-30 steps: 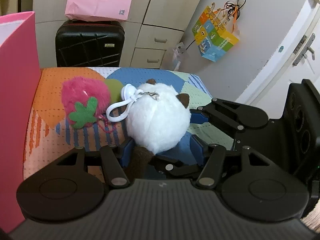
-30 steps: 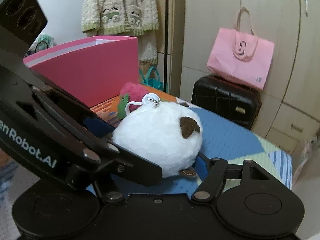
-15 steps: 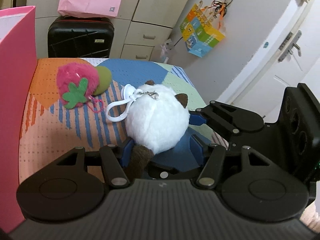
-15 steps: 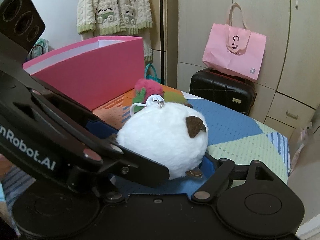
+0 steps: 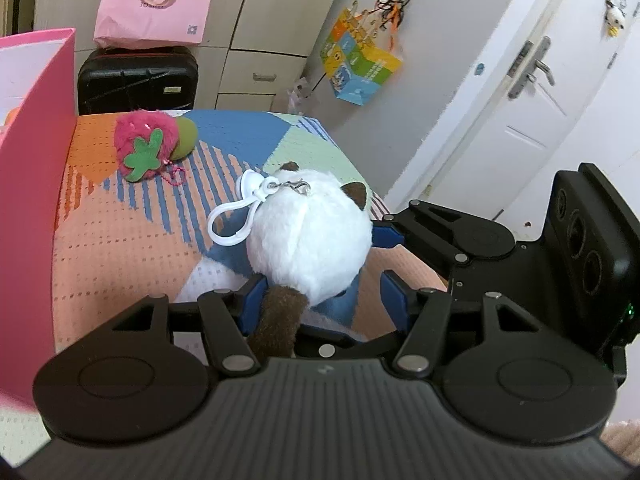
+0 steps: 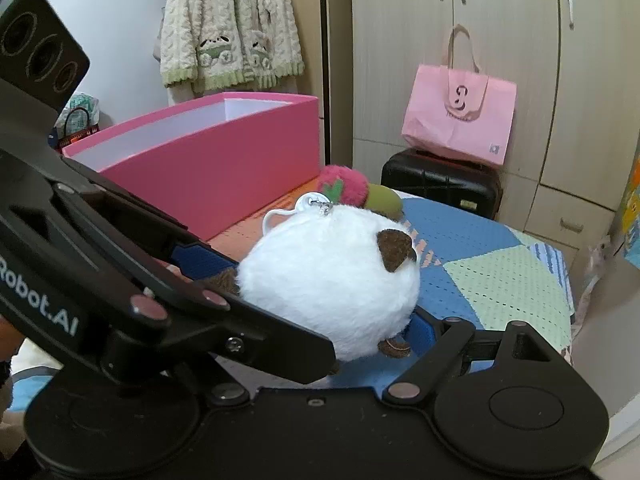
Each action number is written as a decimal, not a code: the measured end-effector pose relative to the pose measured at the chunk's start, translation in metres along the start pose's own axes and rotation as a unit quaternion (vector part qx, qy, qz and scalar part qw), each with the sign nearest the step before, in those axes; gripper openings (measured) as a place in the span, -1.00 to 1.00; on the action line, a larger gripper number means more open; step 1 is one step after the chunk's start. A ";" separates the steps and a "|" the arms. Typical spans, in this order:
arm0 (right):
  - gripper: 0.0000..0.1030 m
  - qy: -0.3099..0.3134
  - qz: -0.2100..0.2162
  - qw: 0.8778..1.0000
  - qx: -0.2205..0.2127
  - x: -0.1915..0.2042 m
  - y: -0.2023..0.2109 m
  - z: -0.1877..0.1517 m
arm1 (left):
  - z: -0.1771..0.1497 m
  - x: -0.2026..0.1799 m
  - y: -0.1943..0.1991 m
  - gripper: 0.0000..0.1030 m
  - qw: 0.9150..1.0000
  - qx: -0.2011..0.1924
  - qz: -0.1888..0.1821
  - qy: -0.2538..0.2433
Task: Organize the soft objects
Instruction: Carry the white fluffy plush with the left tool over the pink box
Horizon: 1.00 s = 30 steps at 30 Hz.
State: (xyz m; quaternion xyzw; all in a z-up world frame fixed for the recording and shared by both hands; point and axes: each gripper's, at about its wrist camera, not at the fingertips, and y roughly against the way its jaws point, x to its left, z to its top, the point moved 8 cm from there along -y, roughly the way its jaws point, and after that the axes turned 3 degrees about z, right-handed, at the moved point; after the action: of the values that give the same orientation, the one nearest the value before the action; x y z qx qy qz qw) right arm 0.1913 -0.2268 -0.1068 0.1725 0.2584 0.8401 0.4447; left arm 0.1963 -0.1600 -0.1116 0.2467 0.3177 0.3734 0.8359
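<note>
**Op:** Bedroom wardrobes behind, patchwork blanket (image 5: 132, 240) underneath, and I've got the white plush keychain (image 5: 308, 236) sitting between both tools, low over the blanket's near corner.

**Spotter:** Who's actually holding it?

**Op:** Left gripper (image 5: 316, 300) has its blue pads either side of the plush's lower body and brown tail, jaws about half open, and the plush doesn't fill the gap, so I can't tell if that's a real pinch. Right gripper (image 6: 304, 280) comes in from the side; one pad (image 6: 422, 330) is tucked under the fur, the other is hidden behind the left tool. Can't call that one either.

**Spotter:** Destination?

**Op:** I'd say the pink box (image 6: 216, 160), open-topped, standing on the far left of the blanket. The strawberry plush (image 5: 146, 146) lies near it, well apart from mine.

**Spotter:** Tips?

**Op:** Squeeze on the body, not the fluff, because fur compresses and slips. I'd want one firm hold before lifting, then clear the box wall fully. And mind the white clip loop (image 5: 232, 220) dangling off the side; it could catch on the rim.
</note>
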 end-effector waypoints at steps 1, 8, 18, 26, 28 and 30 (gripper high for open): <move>0.74 0.001 -0.003 1.000 -0.002 0.004 0.003 -0.001 | -0.002 -0.001 0.005 0.14 1.000 -0.001 -0.001 -0.004; 0.74 -0.001 -0.012 1.000 0.007 0.032 0.020 -0.001 | -0.018 -0.006 0.033 0.14 1.000 0.007 -0.009 -0.014; 0.74 0.034 -0.023 0.999 0.023 0.078 0.039 0.007 | -0.034 -0.007 0.077 0.14 1.000 0.010 -0.014 -0.013; 0.74 0.082 -0.034 0.996 0.014 0.118 0.057 0.031 | -0.034 -0.006 0.120 0.14 1.000 0.011 -0.011 -0.027; 0.74 0.093 -0.034 0.995 0.004 0.127 0.061 0.038 | -0.031 -0.003 0.131 0.15 1.000 0.005 -0.010 -0.028; 0.74 0.102 -0.031 0.994 -0.005 0.135 0.062 0.048 | -0.029 0.001 0.144 0.15 1.000 -0.005 -0.007 -0.029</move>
State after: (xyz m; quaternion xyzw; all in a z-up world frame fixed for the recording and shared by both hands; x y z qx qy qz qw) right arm 0.1016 -0.1297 -0.0236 0.0753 0.3033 0.8406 0.4424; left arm 0.1090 -0.0679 -0.0375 0.2506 0.2933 0.3616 0.8488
